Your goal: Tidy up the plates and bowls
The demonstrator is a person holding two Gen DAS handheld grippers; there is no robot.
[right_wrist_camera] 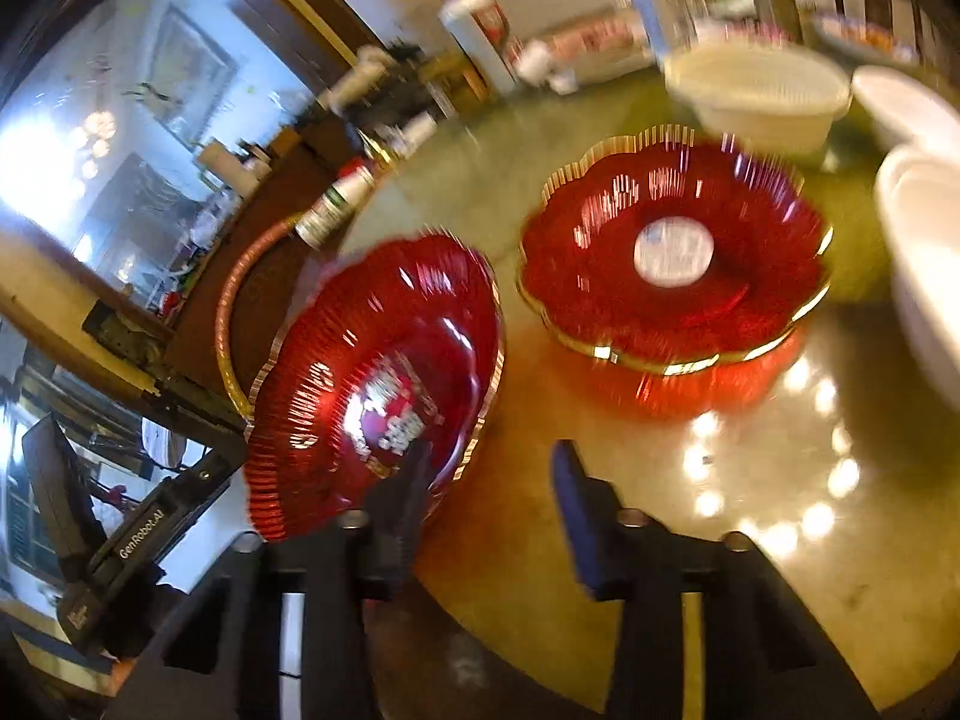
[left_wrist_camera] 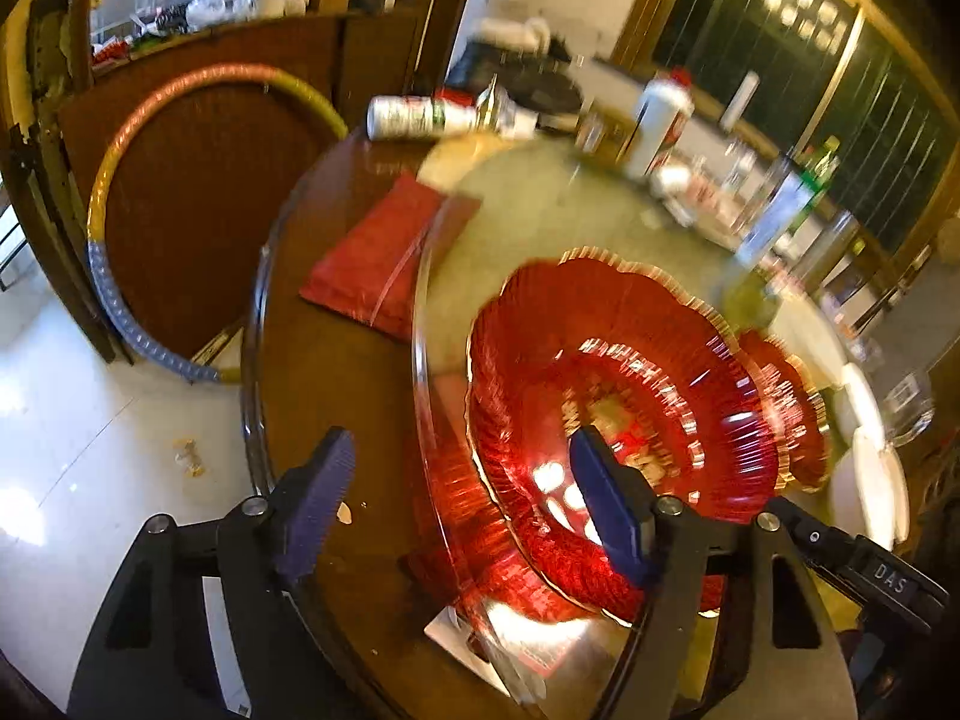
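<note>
Left wrist view: the left gripper (left_wrist_camera: 462, 510) stands open, one pad over a red scalloped plate (left_wrist_camera: 606, 396) on the desk (left_wrist_camera: 336, 372); "DAS" marks the right gripper's body. Right wrist view: the right gripper (right_wrist_camera: 489, 501) is open beside that plate, a second red plate (right_wrist_camera: 672, 252) beyond; "GenRobot.AI" is legible.

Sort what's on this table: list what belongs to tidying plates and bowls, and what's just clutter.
Job: near red plate, far red plate, cream bowl, white dishes.
Clutter: white bottles, red cloth, hoop.
</note>
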